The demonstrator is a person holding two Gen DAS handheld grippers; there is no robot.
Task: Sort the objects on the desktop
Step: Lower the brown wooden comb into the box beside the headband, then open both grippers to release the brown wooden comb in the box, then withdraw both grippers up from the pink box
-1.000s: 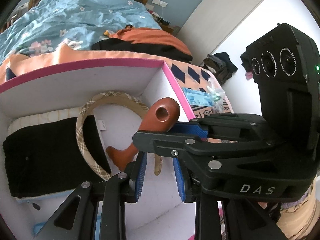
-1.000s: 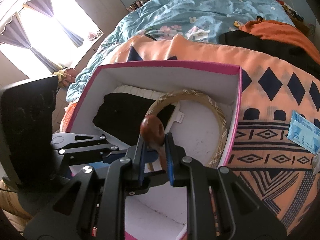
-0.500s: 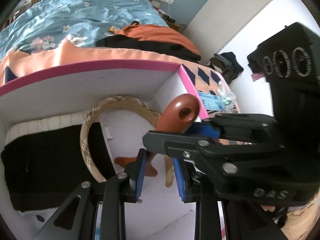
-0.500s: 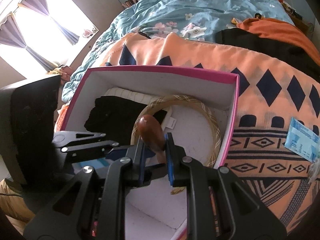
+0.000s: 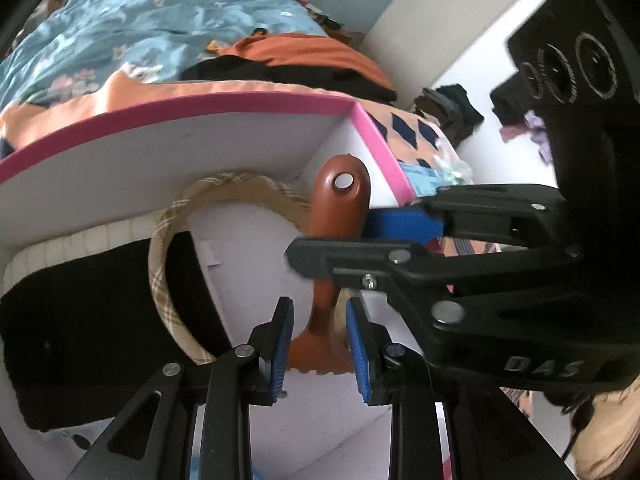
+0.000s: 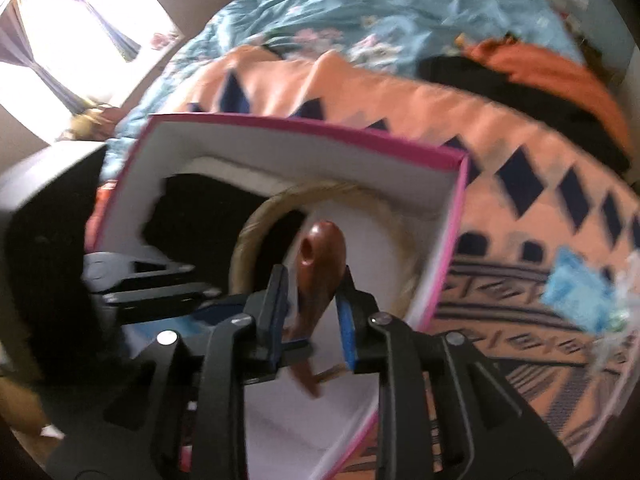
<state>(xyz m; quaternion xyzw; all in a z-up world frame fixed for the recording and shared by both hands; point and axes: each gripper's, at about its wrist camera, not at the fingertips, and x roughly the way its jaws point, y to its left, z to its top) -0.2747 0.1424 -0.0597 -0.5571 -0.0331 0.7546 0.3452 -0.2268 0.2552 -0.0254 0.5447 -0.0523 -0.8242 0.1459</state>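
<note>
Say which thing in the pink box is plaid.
The headband, a beige checked hoop lying on the floor of the box. The folded cloth is plain black, and the wooden brush is plain brown.

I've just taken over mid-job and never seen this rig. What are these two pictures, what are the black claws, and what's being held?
No robot: a person holds a two-finger gripper in each hand, each carrying a fisheye camera; one picture per camera. The right gripper has jaws flanking a brown wooden comb over the pink-rimmed box; blur hides whether they clamp. The left gripper is open, empty. The box, on an orange blanket, holds a plaid headband and black cloth.
</note>
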